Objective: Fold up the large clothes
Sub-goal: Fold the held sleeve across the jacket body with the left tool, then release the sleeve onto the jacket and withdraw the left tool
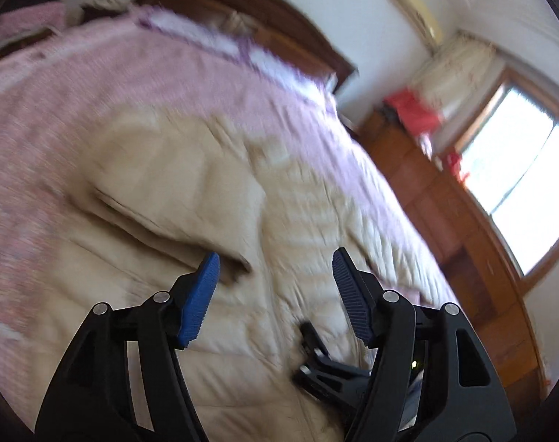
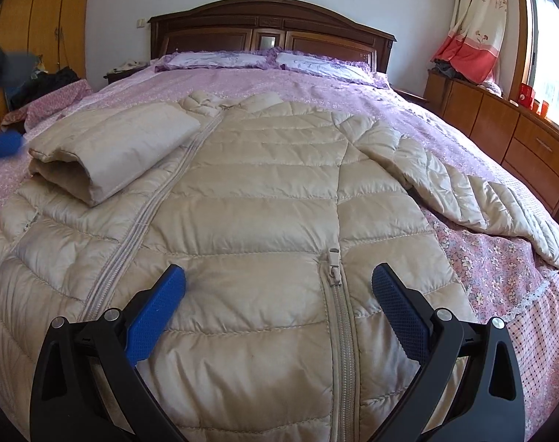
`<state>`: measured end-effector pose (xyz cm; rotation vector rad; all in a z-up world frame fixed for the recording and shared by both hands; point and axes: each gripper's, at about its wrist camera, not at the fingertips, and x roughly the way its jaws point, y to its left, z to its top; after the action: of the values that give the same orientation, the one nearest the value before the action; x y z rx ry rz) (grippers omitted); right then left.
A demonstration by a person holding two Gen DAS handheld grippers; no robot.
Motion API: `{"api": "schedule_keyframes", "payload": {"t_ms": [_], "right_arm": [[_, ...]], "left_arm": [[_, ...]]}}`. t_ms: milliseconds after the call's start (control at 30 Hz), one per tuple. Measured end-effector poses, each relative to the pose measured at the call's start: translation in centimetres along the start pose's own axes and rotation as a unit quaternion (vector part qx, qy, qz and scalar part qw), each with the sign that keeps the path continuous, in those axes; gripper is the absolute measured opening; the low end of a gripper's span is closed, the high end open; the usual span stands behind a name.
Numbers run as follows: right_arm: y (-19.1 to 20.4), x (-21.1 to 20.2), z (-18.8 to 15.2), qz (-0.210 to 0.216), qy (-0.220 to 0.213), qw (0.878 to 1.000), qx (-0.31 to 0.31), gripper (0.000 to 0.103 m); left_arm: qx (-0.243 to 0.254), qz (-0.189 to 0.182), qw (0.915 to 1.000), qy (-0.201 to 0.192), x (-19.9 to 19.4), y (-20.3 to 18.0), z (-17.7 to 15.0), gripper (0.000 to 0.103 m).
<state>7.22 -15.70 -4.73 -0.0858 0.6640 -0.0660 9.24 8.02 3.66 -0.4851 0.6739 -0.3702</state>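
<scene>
A beige quilted puffer jacket (image 2: 264, 191) lies front up on the bed, zipped. Its left sleeve (image 2: 113, 147) is folded across the chest. Its right sleeve (image 2: 463, 184) lies spread out toward the bed's right edge. My right gripper (image 2: 277, 287) is open and empty, just above the jacket's lower front near the pocket zipper (image 2: 332, 261). My left gripper (image 1: 273, 276) is open and empty above the jacket (image 1: 191, 191); that view is blurred. The right gripper's fingers (image 1: 316, 346) show low in the left wrist view. A blue pad of the left gripper (image 2: 3, 145) shows at the far left edge.
The bed has a pink floral cover (image 2: 500, 272) and two purple pillows (image 2: 264, 60) under a dark wooden headboard (image 2: 272, 25). Wooden drawers (image 2: 511, 136) run along the right under a window. A wardrobe (image 2: 40, 18) and a pile of clothes (image 2: 47, 81) stand at left.
</scene>
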Motion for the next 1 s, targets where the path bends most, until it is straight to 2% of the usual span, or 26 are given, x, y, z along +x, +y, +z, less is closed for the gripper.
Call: {"api": "schedule_keyframes", "payload": {"t_ms": [67,133,167,200,267,333,367,433,500,567,600,700,800,867,933,1000], "right_arm": [[-0.1,-0.3,0.0,0.019,-0.006,1.000,0.003,0.098],[-0.1,-0.9,0.1,0.042,-0.020,0.999,0.002,0.093],[0.2,-1.3,0.3,0.056,-0.027,0.998,-0.006,0.083],[0.7,-1.7,0.6,0.070,-0.030,0.997,-0.016,0.064],[1.9,-2.7,1.5,0.101,-0.044,0.993,-0.046,0.061],[4.4,-3.3,2.7,0.126,-0.048,0.985,-0.106,0.061],[5.8,-3.3,3.3,0.130,-0.046,0.981,-0.135,0.062],[8.6,-2.7,4.6,0.130,-0.046,0.974,-0.182,0.071],[10.9,-2.0,6.1,0.141,-0.044,0.966,-0.210,0.077],[13.4,-1.4,7.7,0.157,-0.043,0.959,-0.233,0.078],[14.6,-1.1,8.6,0.166,-0.047,0.955,-0.241,0.083],[17.7,-0.4,10.2,0.192,-0.053,0.940,-0.277,0.084],[20.6,1.1,10.5,0.188,-0.051,0.918,-0.345,0.084],[21.4,2.3,10.5,0.179,-0.043,0.914,-0.362,0.084],[21.7,3.9,10.7,0.174,-0.027,0.917,-0.358,0.073],[21.4,5.2,10.7,0.180,0.004,0.922,-0.343,0.023]], "left_arm": [[-0.003,0.034,0.9983,-0.048,-1.9,1.7,0.7,0.029],[0.003,0.099,0.9930,-0.063,-2.2,3.9,1.4,0.016],[0.000,0.126,0.9900,-0.063,-2.0,5.3,1.6,0.012],[-0.019,0.148,0.9873,-0.056,-1.4,7.2,1.8,0.011],[-0.056,0.154,0.9859,-0.034,0.0,10.0,2.2,0.010],[-0.064,0.162,0.9846,-0.018,1.6,11.7,2.5,0.010],[-0.062,0.165,0.9842,-0.009,2.7,12.3,2.6,0.010],[-0.057,0.160,0.9855,-0.002,4.4,12.7,3.1,0.010],[-0.052,0.149,0.9874,-0.006,5.3,12.9,3.5,0.011],[-0.064,0.138,0.9883,-0.003,5.7,13.0,3.3,0.011],[-0.070,0.134,0.9885,0.001,6.0,13.3,3.3,0.011],[-0.087,0.123,0.9885,0.006,6.5,13.8,3.5,0.010],[-0.098,0.113,0.9886,0.013,6.4,14.5,3.2,0.010],[-0.092,0.114,0.9890,0.018,6.5,14.5,3.1,0.010],[-0.087,0.114,0.9894,0.021,6.7,14.5,2.9,0.010],[-0.083,0.119,0.9891,0.025,7.1,14.4,2.7,0.010]]}}
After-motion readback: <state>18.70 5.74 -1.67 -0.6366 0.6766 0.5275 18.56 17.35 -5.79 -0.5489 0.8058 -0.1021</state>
